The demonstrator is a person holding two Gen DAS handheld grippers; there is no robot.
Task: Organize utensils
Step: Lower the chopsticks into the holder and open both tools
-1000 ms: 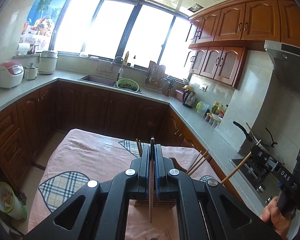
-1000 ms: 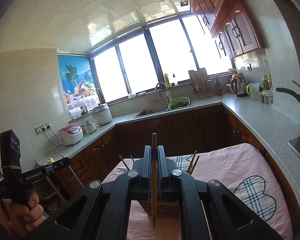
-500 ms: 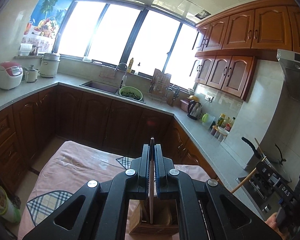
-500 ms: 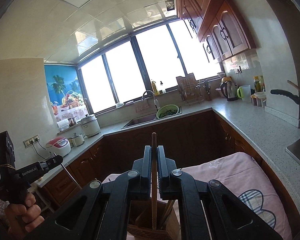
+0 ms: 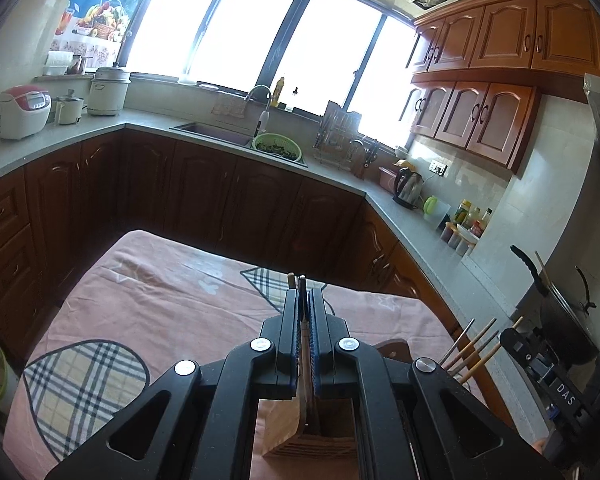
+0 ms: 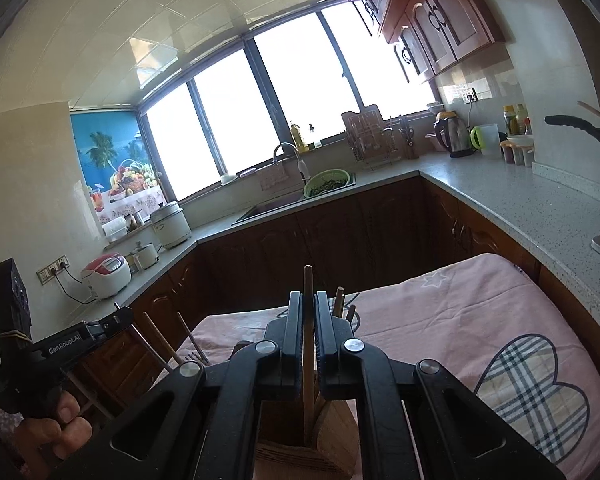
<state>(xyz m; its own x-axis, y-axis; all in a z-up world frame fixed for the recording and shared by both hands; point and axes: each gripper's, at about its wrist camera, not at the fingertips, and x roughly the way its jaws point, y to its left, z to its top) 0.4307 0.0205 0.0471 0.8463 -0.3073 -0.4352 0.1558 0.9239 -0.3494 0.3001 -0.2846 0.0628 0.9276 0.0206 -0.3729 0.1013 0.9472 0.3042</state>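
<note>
Two grippers work above a desk (image 5: 172, 312) draped in a pink cloth with plaid hearts. Near the desk's near edge stands a wooden holder (image 6: 328, 440) with compartments; several chopsticks already stand in it, so the sorting looks well under way, though how many utensils remain cannot be told. The left gripper (image 5: 305, 320) is closed on one dark chopstick (image 5: 306, 360) whose lower end reaches into a holder compartment. The right gripper (image 6: 308, 320) is likewise clamped on a brown chopstick (image 6: 308, 292), its tip down inside the holder. Both seem ready for release.
</note>
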